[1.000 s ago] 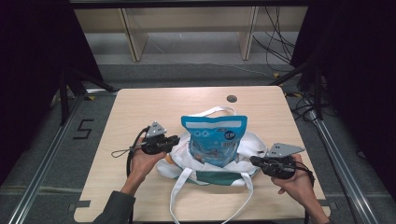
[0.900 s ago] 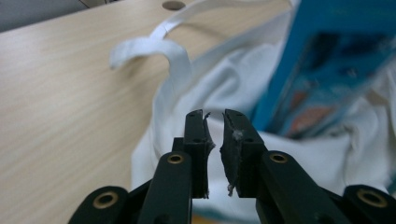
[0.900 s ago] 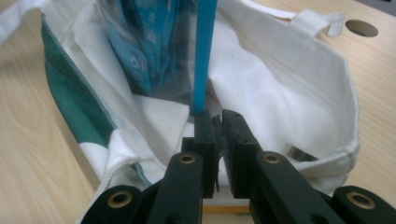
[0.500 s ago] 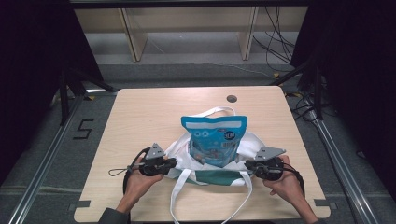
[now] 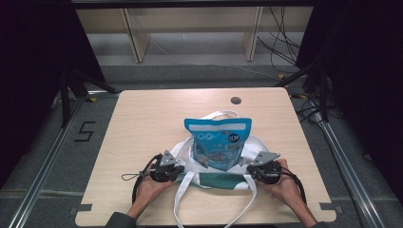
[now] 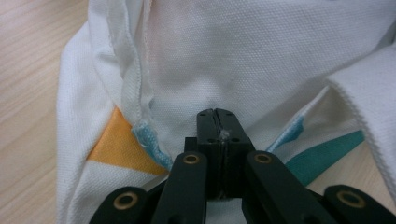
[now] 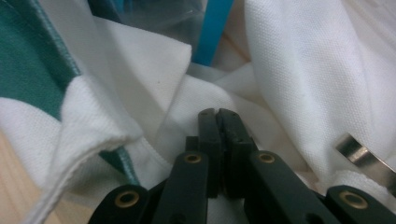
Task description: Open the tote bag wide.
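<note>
A: Start at the left claw (image 6: 218, 114). What is it doing?

B: Its jaws are pressed together with a wisp of white cloth between the tips, so it looks clamped on the tote bag (image 6: 261, 60). An orange patch sits just to its left and a teal band to its right

A: And the right claw (image 7: 218, 114)?

B: Jaws together as well, tips buried in a fold of the same bag. Whether cloth is actually pinched there I cannot tell. A teal panel lies to its left, a bright metal strip low to its right

A: Where is the bag's load from the two claws?

B: In the high view the blue snack pouch (image 5: 217, 140) stands upright between the left claw (image 5: 167, 172) and the right claw (image 5: 265, 170), a little beyond both, inside the bag's mouth on the table (image 5: 142, 123). Neither hand is clearly nearer

A: So the coming move?

B: My guess: the bag's rim lies across from claw to claw, so it would be drawn up or apart around the pouch, both sides evenly, or the pouch may tip
</note>
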